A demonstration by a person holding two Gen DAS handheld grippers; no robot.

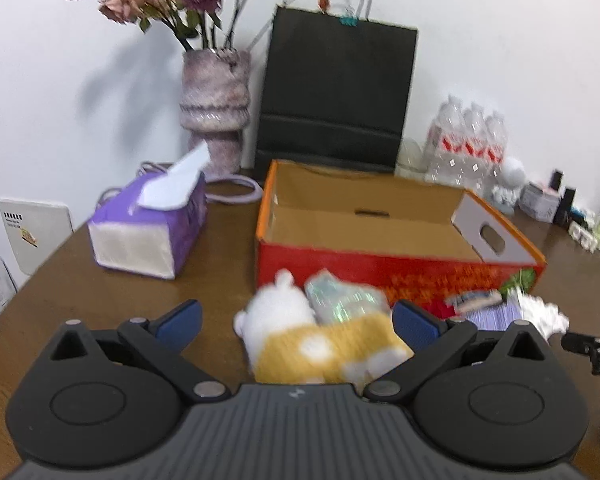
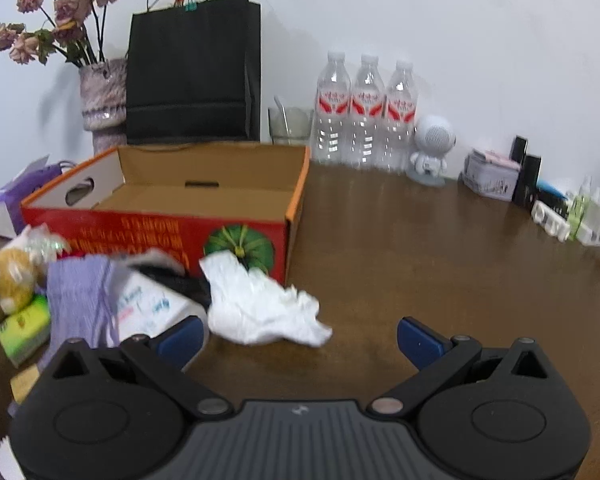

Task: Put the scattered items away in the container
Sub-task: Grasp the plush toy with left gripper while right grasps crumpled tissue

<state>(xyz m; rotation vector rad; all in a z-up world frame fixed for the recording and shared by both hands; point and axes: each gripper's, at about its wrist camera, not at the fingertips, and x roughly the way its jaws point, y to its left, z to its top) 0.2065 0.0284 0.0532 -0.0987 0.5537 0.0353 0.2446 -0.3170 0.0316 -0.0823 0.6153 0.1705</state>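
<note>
An open red and orange cardboard box stands on the brown table, and I see nothing inside it. In front of it lie a white and yellow plush toy, a shiny wrapped packet, a purple cloth, a white printed pack, a green carton and a crumpled white tissue. My left gripper is open, with the plush toy between its blue fingers. My right gripper is open just in front of the tissue, holding nothing.
A purple tissue box sits left of the box. Behind stand a vase of dried flowers, a black paper bag, three water bottles, a glass and a white robot figure. Small items crowd the far right.
</note>
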